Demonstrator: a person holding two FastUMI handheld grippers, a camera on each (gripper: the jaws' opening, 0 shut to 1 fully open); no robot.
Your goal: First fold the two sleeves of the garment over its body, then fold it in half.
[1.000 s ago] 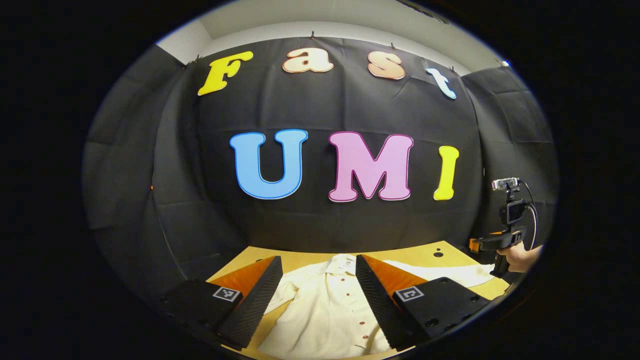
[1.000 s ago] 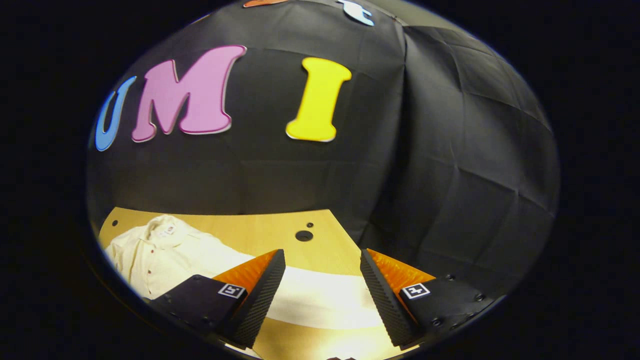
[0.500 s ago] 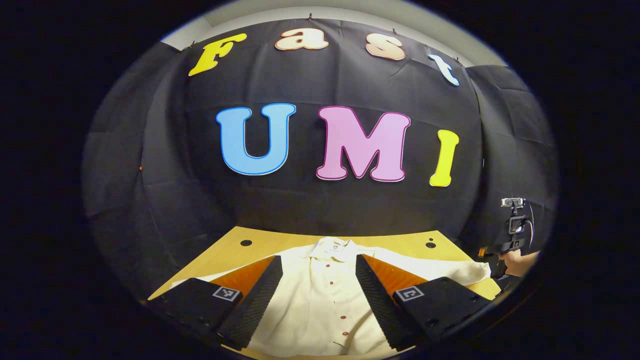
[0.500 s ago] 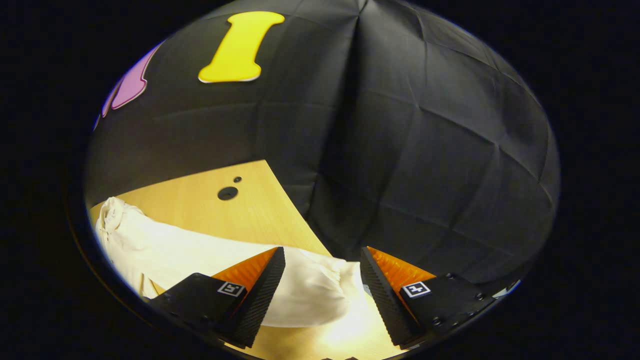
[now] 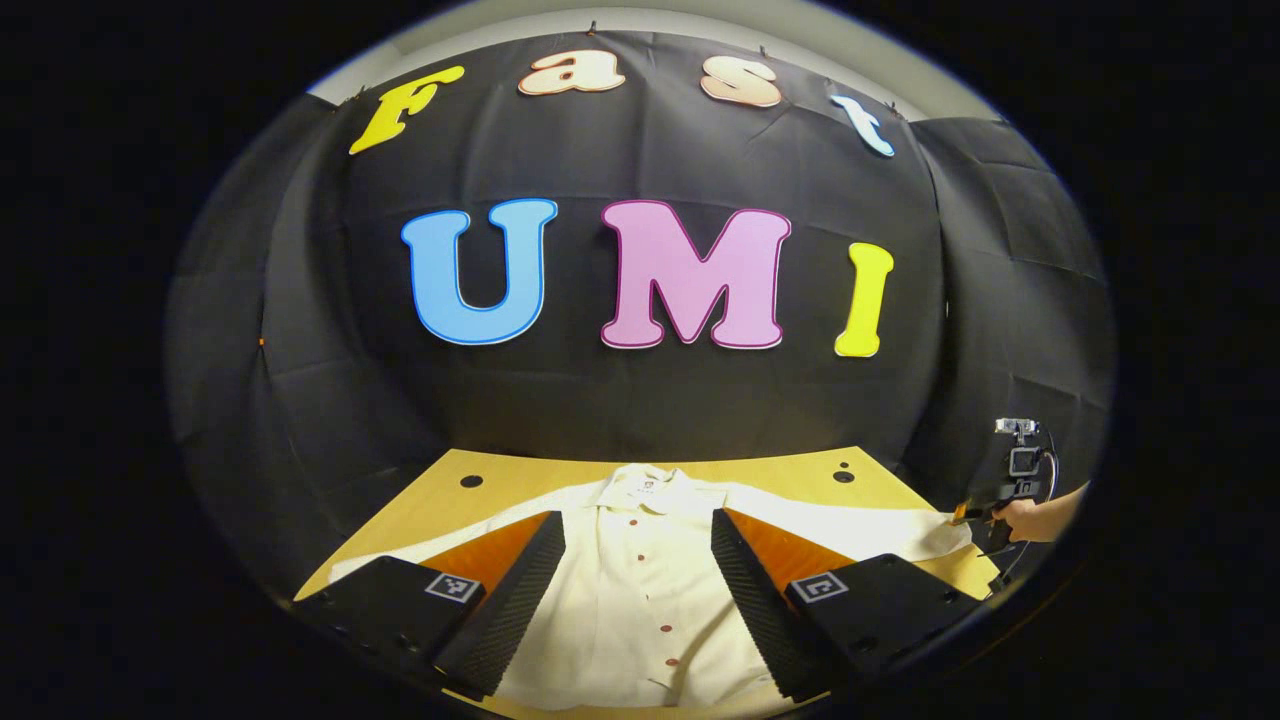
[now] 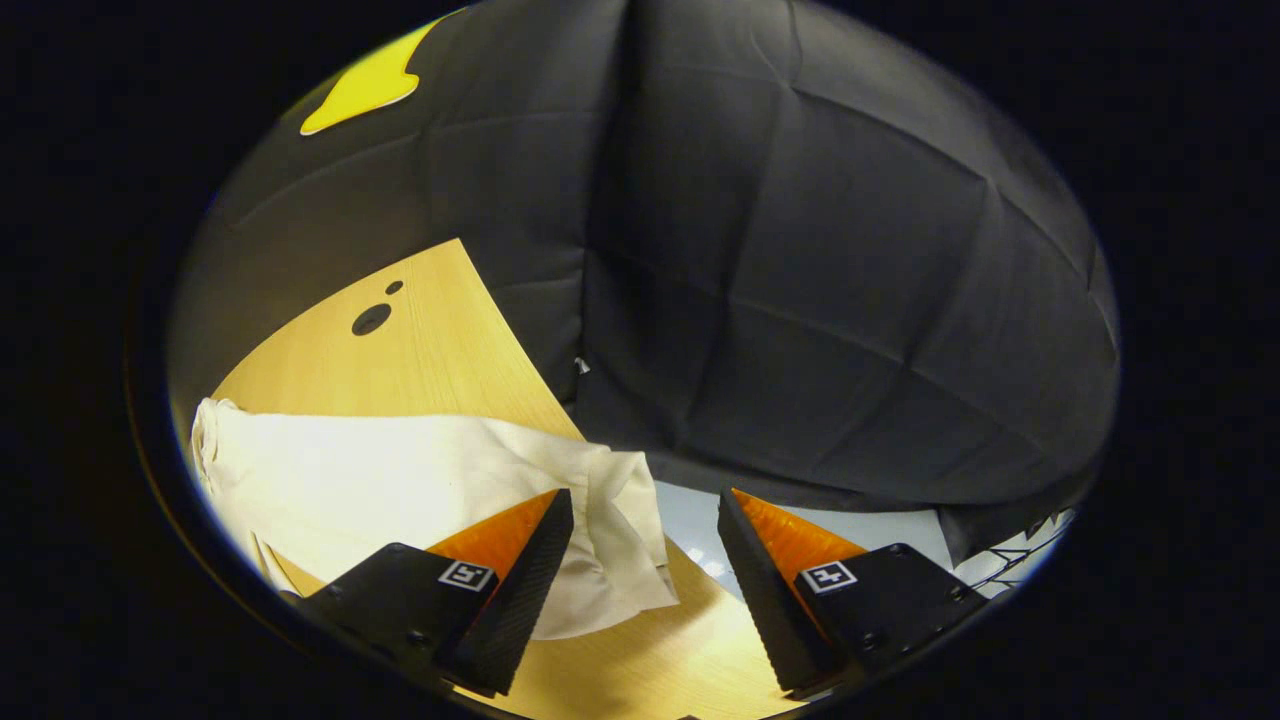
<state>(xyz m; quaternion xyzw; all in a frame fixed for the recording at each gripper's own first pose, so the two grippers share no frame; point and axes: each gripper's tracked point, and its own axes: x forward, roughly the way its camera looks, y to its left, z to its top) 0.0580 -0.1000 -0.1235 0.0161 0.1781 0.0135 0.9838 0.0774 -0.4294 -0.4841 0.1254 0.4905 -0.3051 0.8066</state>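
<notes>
A cream button-front shirt lies flat, face up, on the wooden table, collar toward the wall and both sleeves spread out. My left gripper hovers open over the shirt's body, with the button row between its fingers. The left sleeve runs off to the left. At the end of the right sleeve a hand holds my right gripper. In the right gripper view that gripper is open, and the sleeve's rumpled cuff lies between its fingers by the table's edge.
The table has small round holes near its back corners. Black cloth walls stand close behind it and to the right. Past the table's right edge a strip of pale floor shows. Bare wood lies beyond the sleeve.
My right gripper has swung right and down along the sleeve, so the cuff now lies between its open fingers. My left gripper shifted slightly and shows more of the shirt.
</notes>
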